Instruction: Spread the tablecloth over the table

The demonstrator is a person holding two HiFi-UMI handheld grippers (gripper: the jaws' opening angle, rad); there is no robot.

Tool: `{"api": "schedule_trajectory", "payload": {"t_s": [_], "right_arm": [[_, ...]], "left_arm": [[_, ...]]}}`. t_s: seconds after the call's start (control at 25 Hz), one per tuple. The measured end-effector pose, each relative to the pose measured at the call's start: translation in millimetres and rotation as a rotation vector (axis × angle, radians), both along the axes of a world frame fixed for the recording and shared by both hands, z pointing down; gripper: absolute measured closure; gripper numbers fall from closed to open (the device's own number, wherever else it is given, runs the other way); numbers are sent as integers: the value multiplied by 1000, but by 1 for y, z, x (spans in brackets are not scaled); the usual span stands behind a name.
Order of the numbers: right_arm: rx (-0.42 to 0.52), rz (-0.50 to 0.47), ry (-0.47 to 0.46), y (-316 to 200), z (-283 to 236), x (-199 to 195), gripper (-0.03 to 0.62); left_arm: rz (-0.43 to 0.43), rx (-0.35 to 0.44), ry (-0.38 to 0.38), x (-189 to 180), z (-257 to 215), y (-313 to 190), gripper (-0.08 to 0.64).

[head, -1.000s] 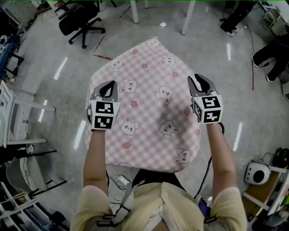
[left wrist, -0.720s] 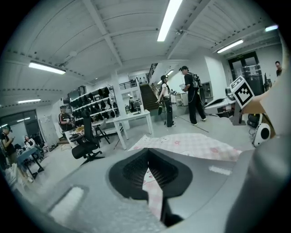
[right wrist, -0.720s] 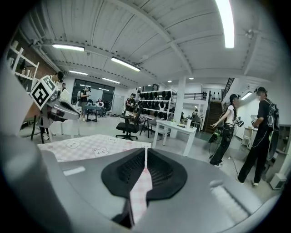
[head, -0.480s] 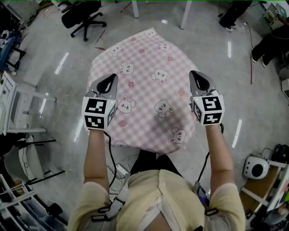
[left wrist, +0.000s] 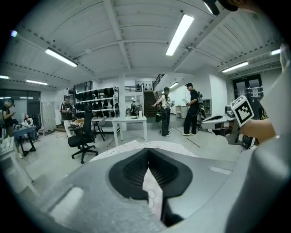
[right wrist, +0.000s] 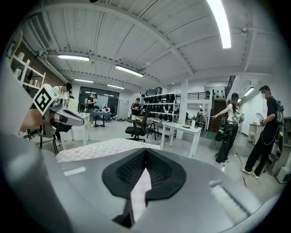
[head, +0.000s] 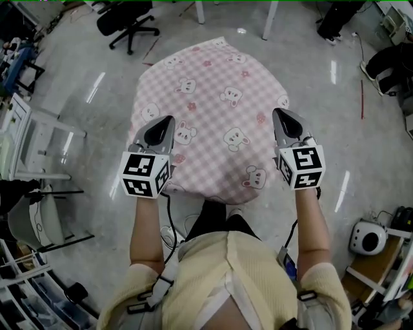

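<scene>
A pink checked tablecloth (head: 213,103) with bunny prints lies spread out flat in front of me; whatever is beneath it is hidden. My left gripper (head: 161,127) is shut on the cloth's near left edge, and my right gripper (head: 284,120) is shut on its near right edge. In the left gripper view a strip of the cloth (left wrist: 150,186) is pinched between the closed black pads of the left gripper (left wrist: 148,157). The right gripper view shows the same: cloth (right wrist: 140,187) caught in the right gripper (right wrist: 144,157). The sheet (left wrist: 145,145) runs away level ahead of both.
A black office chair (head: 126,22) and white table legs (head: 268,19) stand beyond the cloth. A white rack (head: 39,142) is at the left, a white device (head: 366,240) on the floor at the right. People (left wrist: 191,109) stand far off by a white table (left wrist: 129,120).
Both grippers have drawn back toward my body and risen a little, each with its edge of the cloth. The cloth's near edge has come with them and the sheet lies flatter.
</scene>
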State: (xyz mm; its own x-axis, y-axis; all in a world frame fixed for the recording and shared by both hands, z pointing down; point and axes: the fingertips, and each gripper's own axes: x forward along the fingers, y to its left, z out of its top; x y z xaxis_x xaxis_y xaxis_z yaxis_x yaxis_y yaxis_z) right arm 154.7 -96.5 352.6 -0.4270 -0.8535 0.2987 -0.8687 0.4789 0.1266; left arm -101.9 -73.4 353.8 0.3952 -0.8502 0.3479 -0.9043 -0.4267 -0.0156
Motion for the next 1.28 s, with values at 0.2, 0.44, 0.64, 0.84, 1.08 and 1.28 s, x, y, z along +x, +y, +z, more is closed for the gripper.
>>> {"api": "schedule_trajectory", "payload": {"t_s": [0.2, 0.44, 0.64, 0.84, 1.08, 1.28], "right_arm": [[-27, -5, -15, 30, 1, 6, 589], [-77, -13, -53, 64, 17, 5, 589], [-109, -43, -63, 90, 27, -2, 589], [-139, -73, -62, 116, 37, -3, 589], [-149, -95, -59, 135, 36, -5, 589], [-157, -116, -69, 141, 45, -8, 589]], "left_arm": [[-27, -27, -7, -4, 10, 36, 552], [-47, -40, -11, 0, 25, 76, 554], [-82, -31, -9, -3, 27, 101, 554], [-109, -33, 3, 2, 31, 124, 554], [-113, -55, -11, 10, 34, 145, 554], [-136, -71, 5, 14, 39, 149, 554]]}}
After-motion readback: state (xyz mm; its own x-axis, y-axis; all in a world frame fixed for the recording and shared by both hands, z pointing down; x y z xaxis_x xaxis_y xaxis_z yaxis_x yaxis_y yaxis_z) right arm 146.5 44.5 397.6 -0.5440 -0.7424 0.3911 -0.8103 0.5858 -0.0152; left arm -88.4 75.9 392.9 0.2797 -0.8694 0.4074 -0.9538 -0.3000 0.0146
